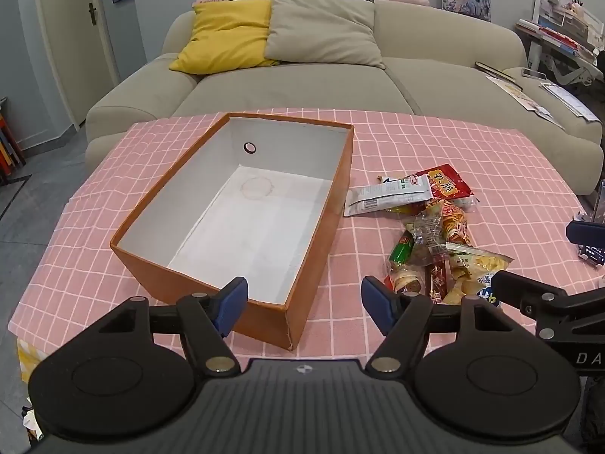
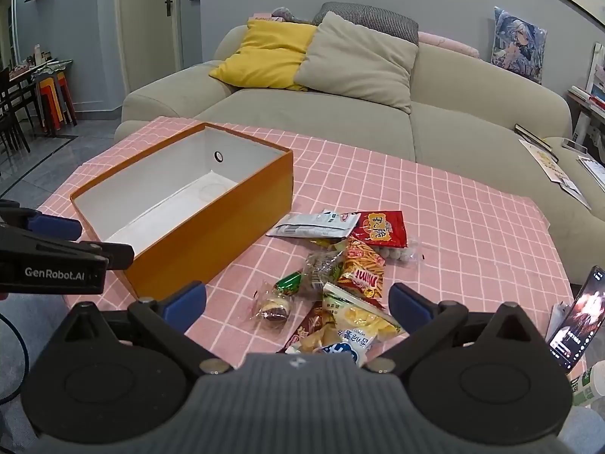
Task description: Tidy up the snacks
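An open orange box (image 1: pixel 321 227) with a white, empty inside stands on the pink checked tablecloth (image 1: pixel 435 143); it also shows in the right wrist view (image 2: pixel 211 234). A pile of snack packets (image 1: pixel 435 234) lies to its right: a white pouch (image 2: pixel 317 225), a red packet (image 2: pixel 382 229), an orange stick-snack bag (image 2: pixel 359 270), a yellow chip bag (image 2: pixel 359 317). My left gripper (image 1: pixel 304 304) is open and empty above the box's near corner. My right gripper (image 2: pixel 297 304) is open and empty just above the near end of the pile.
A beige sofa (image 1: pixel 302 83) with a yellow cushion (image 1: pixel 227 34) and a beige cushion stands behind the table. A lit phone (image 2: pixel 578 321) leans at the table's right edge. Chairs and stools (image 2: pixel 49 90) stand far left. Papers lie on the sofa's right arm.
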